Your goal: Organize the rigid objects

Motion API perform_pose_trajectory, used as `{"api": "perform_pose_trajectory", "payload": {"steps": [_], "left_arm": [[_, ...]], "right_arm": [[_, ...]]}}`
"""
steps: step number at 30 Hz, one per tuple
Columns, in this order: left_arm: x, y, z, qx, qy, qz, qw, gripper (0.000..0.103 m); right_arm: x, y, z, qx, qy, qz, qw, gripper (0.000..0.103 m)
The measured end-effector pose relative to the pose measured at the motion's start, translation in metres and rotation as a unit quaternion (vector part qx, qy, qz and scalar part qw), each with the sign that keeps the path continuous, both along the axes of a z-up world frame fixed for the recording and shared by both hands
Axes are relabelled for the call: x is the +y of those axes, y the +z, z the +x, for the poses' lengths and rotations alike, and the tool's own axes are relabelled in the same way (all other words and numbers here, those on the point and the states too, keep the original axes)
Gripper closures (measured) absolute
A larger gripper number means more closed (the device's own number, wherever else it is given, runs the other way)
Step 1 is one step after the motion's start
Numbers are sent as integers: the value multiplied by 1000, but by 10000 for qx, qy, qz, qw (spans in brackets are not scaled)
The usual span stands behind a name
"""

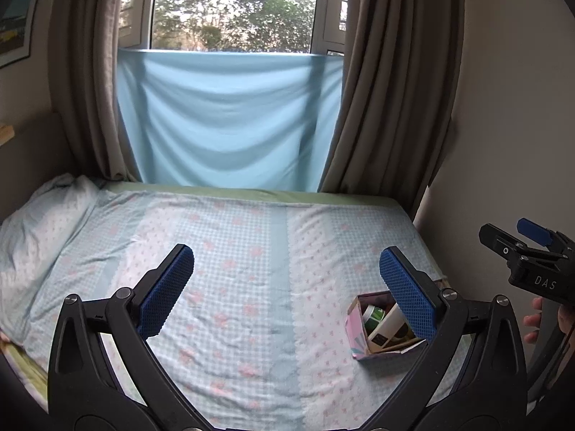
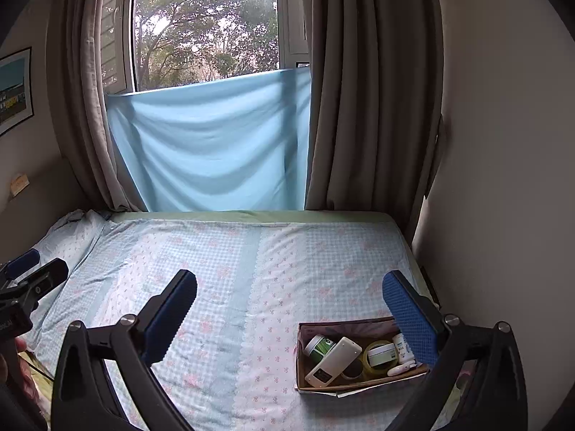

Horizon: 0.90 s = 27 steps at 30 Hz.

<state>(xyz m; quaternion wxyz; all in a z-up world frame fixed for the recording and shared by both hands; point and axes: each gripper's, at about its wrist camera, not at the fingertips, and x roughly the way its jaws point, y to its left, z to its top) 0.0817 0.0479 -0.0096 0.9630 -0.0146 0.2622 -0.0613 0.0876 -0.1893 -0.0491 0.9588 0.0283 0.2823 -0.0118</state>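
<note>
Lit softly by daylight from the window point(image 1: 230, 7), blown out at the sky. Dim toward the walls, faint shadows across the bed point(image 1: 251, 251). Heavily bowed at both fisheye edges, black corners. Slightly soft throughout, no glare.

A box point(image 2: 359, 353) is set on the bed point(image 2: 230, 287), toward its right side and near the wall. Inside the box, a remote point(image 2: 334, 361) is laid tilted between a jar point(image 2: 318, 346) on its left and a roll of tape point(image 2: 370, 362) on its right; a tub point(image 2: 382, 355) is placed within the roll, and a small bottle point(image 2: 401, 348) is found further right. A pillow point(image 1: 39, 237) is placed at the bed's left end. Behind the bed, a cloth point(image 2: 212, 143) is hung below the window point(image 2: 205, 25), flanked by curtains point(image 2: 373, 89).
</note>
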Motion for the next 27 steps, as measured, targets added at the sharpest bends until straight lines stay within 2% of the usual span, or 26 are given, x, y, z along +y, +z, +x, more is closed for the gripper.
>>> {"api": "perform_pose_trajectory", "payload": {"steps": [9, 27], "left_arm": [[-10, 1, -3, -104, -128, 167, 9997, 0], [-11, 2, -2, -92, -130, 183, 9997, 0]], "right_arm": [[-1, 7, -9, -138, -128, -87, 9998, 0], [1, 9, -13, -165, -119, -152, 9997, 0]]}}
